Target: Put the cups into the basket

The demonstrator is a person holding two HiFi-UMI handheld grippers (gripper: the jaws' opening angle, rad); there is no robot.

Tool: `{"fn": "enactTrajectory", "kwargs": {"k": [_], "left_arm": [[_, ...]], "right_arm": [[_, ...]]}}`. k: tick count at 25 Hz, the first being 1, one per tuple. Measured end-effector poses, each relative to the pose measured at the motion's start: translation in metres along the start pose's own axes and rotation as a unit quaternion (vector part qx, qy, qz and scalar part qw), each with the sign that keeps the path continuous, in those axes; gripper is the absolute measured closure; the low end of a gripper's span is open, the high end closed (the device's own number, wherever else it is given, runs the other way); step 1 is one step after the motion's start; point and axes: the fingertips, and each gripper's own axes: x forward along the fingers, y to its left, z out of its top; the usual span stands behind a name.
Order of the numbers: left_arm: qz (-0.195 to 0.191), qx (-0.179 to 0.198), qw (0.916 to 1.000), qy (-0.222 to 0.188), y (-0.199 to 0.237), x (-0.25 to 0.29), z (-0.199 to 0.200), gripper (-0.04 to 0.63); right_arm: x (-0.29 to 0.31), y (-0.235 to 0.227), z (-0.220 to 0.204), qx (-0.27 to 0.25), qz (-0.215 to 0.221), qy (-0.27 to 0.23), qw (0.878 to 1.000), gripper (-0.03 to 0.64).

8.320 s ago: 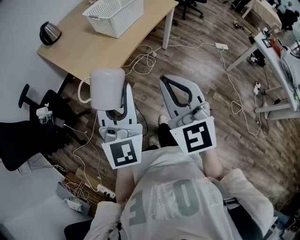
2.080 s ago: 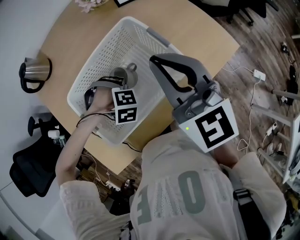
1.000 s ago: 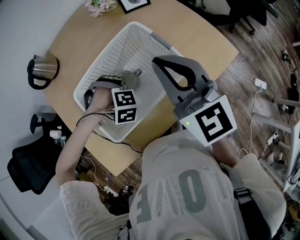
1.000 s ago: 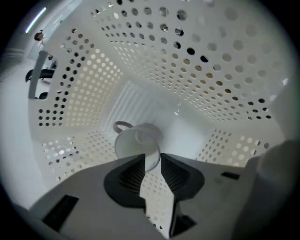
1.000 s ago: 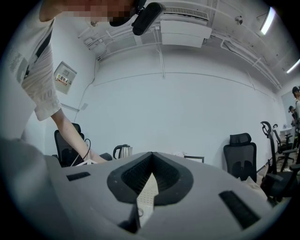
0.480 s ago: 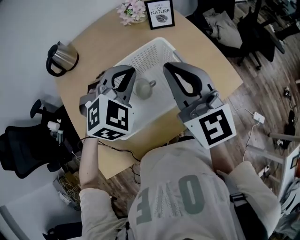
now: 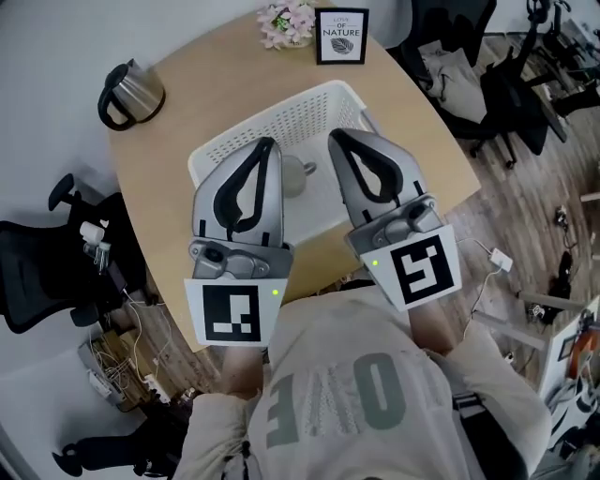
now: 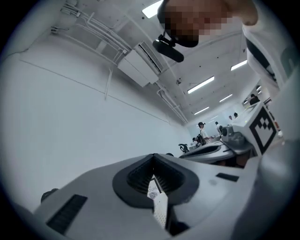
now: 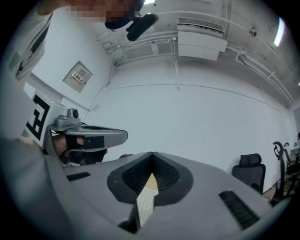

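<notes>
Head view: the cup [image 7: 296, 175] lies inside the basket [image 7: 272, 108], between my left gripper [image 7: 266, 145] and right gripper [image 7: 337, 137], both clenched on nothing above it. I judge this placement finished; next I must locate another cup, none showing on the table [image 7: 412, 122].

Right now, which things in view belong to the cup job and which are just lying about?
Job: basket, cup inside it, left gripper, right gripper, both shut and empty.
Lying about: kettle, flowers, framed sign, all on the table.
</notes>
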Motion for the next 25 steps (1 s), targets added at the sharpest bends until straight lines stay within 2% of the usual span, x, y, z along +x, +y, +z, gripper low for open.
{"fn": "enactTrajectory", "kwargs": {"k": [3, 25], "left_arm": [[0.003, 0.008, 0.9998, 0.016, -0.009, -0.005, -0.011, 0.586], [0.015, 0.034, 0.9989, 0.029, -0.007, -0.006, -0.017, 0.586]], "right_arm": [[0.0, 0.008, -0.004, -0.018, -0.002, 0.011, 1.0, 0.62], [-0.005, 0.013, -0.02, -0.019, -0.003, 0.035, 0.999, 0.621]]}}
